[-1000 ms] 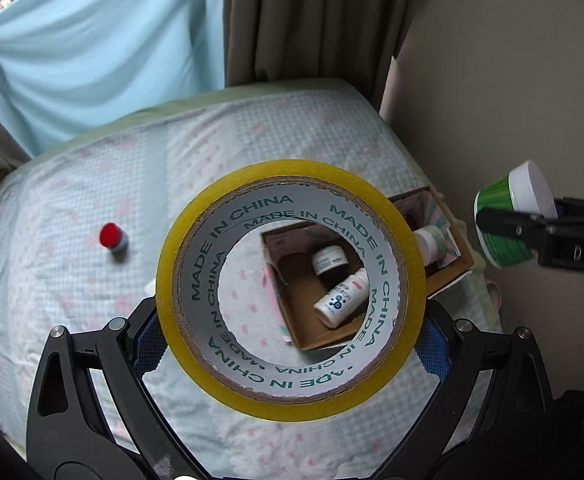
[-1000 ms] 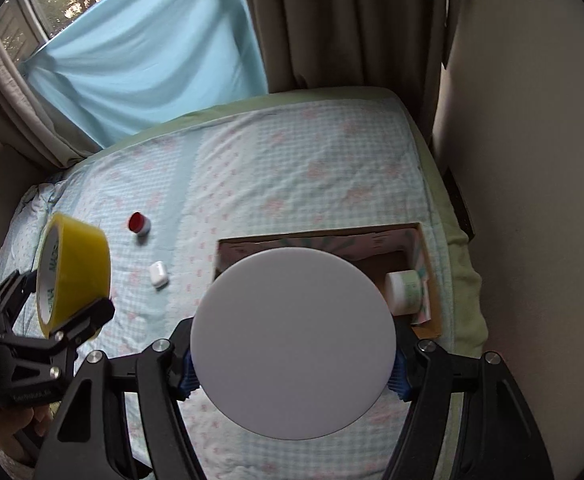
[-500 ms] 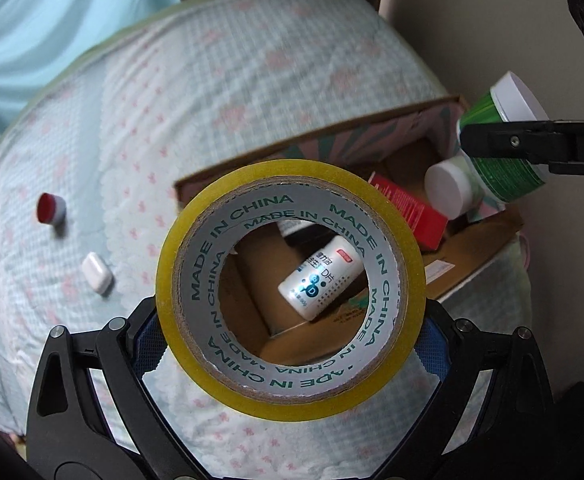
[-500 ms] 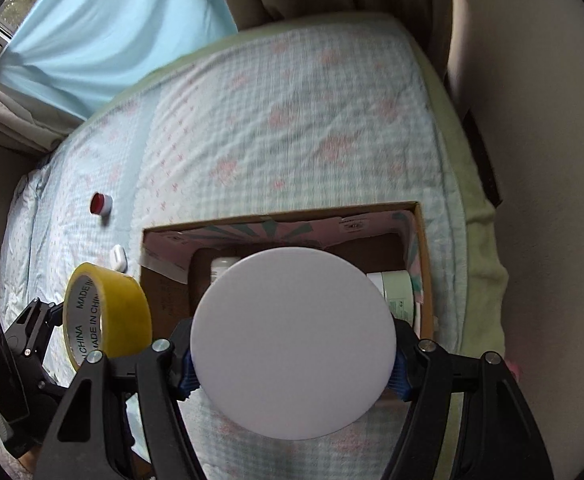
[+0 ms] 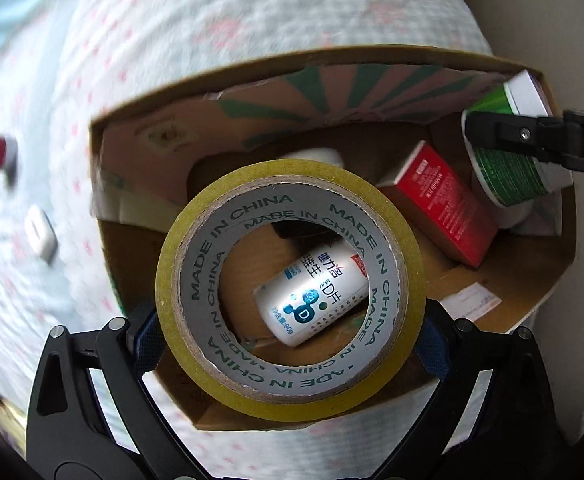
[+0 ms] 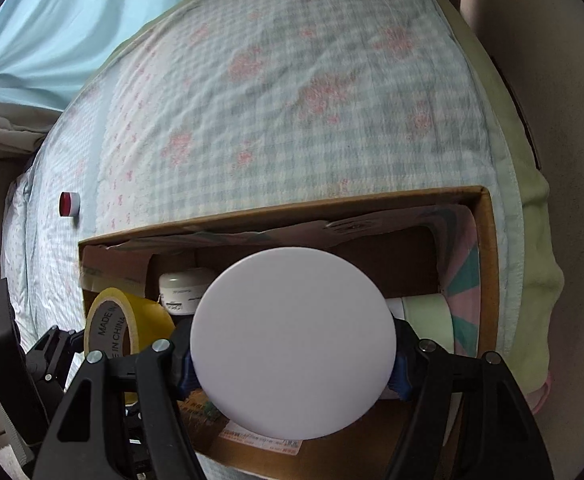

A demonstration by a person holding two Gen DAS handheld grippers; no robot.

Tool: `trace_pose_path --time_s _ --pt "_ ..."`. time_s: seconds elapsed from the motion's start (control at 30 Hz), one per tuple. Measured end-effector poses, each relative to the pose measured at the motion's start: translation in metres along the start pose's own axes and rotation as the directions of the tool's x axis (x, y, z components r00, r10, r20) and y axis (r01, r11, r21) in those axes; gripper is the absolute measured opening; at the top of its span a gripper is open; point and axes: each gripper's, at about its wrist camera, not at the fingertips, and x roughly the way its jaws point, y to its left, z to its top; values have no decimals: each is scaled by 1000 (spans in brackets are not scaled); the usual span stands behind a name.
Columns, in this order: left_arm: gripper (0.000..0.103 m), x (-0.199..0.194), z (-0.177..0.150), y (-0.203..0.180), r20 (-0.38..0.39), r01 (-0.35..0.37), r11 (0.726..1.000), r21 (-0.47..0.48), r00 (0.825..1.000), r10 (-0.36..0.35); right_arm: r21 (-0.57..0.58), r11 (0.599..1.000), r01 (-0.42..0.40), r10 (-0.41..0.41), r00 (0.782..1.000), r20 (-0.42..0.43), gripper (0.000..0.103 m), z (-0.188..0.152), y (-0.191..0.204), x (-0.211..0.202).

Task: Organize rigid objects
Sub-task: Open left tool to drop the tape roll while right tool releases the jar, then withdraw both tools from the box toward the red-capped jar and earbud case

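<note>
Here, tape roll (image 5: 290, 292): pinched across its yellow rim by the left gripper (image 5: 290, 340), hole facing the camera, hanging over the near left part of the box (image 5: 331, 64).
Tub: the green tub with white lid (image 5: 507, 160) was clamped by the right gripper (image 6: 293, 354), lid toward its camera, over the far right corner.
Key relation: the box lay straight below both tools, so each drop looked like a short descent; the tape's flat face would need tipping to lie down.
Inside box: white bottle (image 5: 311, 292) lying on its side under the tape, red carton (image 5: 439, 204) between the two loads.
Outside: red cap (image 6: 69, 204) and small white case (image 5: 40, 234) on the bedspread (image 6: 292, 100), nearer the left tool.
</note>
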Motion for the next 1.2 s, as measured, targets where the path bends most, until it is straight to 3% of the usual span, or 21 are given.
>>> trace_pose_path --time_s 0.2,0.27,0.33,0.5,0.6,0.97,1.2 --pt "98 2 0 12 -14 51 993 -111 999 -53 42 999 -22 22 1000 -2 67 4 -3 6" --pt "100 0 1 10 -14 41 993 -110 999 -43 66 998 -20 19 1000 19 78 4 -3 3" --pt "103 -5 -1 11 -11 44 991 -125 999 -45 93 995 -46 42 998 37 103 4 -2 -2" --pt "103 -15 -7 14 4 71 988 -140 997 -71 183 979 -86 75 995 64 103 -3 -11 -13" --pt "103 -22 -8 13 21 74 988 -136 997 -72 196 978 -65 53 997 64 103 -10 -14 -16" --pt "103 -57 -8 18 76 83 990 -113 994 -75 143 989 33 -45 996 82 103 -29 -5 -48" --pt "103 -115 -28 41 207 45 993 -109 978 -22 70 993 94 -105 980 171 103 -46 23 -100"
